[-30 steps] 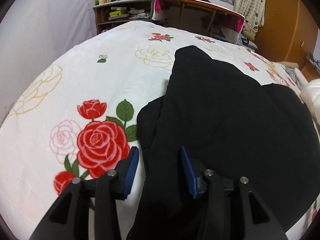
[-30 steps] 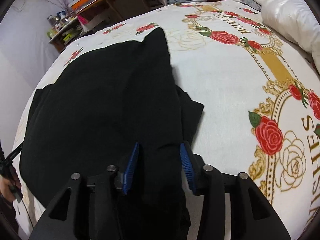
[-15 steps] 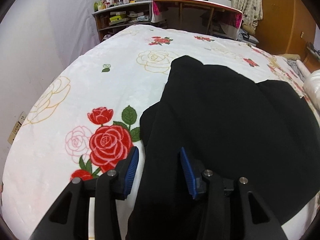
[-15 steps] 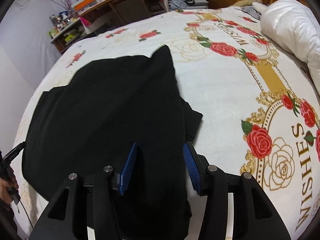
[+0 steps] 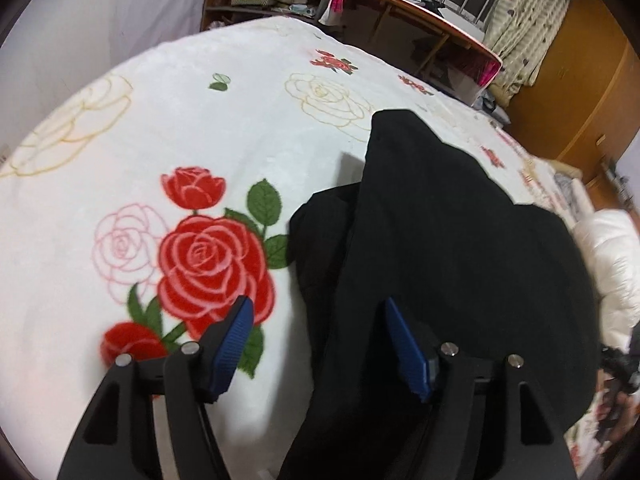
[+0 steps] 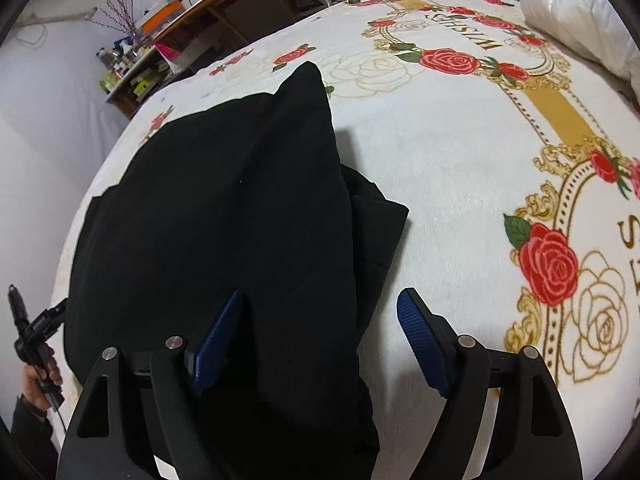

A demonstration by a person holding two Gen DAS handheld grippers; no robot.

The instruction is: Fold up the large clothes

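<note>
A black garment (image 5: 460, 248) lies spread on the bed's rose-printed blanket (image 5: 200, 128), and it looks partly folded: a side flap or sleeve has been turned in, so a smaller bunch of cloth pokes out from under the main panel on each flank. My guess is the person is between folds, lining up on the near hem for the next one.

The left gripper (image 5: 318, 338) hovers with its blue fingers (image 5: 236, 336) spread wide. The outer finger sits over the blanket beside the big red rose, the inner one over black cloth, and the garment's near left edge runs down between them. Nothing is pinched, and I cannot tell whether the fingers touch the fabric or hang just above it.

The right gripper (image 6: 316, 336) mirrors it. Its fingers (image 6: 420, 344) are also wide apart: one over the black panel, the other over white blanket, the garment's right edge (image 6: 360, 320) passing between them. It holds nothing either.

To my eye the next move calls for both pairs of fingers to drop onto the near corners, close on every layer at once, then lift and carry the hem forward toward the far point of the garment, beyond the fingertips. Catching only the top layer would pull the tucked sides loose. A white duvet (image 6: 576, 12) is heaped well off beyond the right fingers, clear of the work.
</note>
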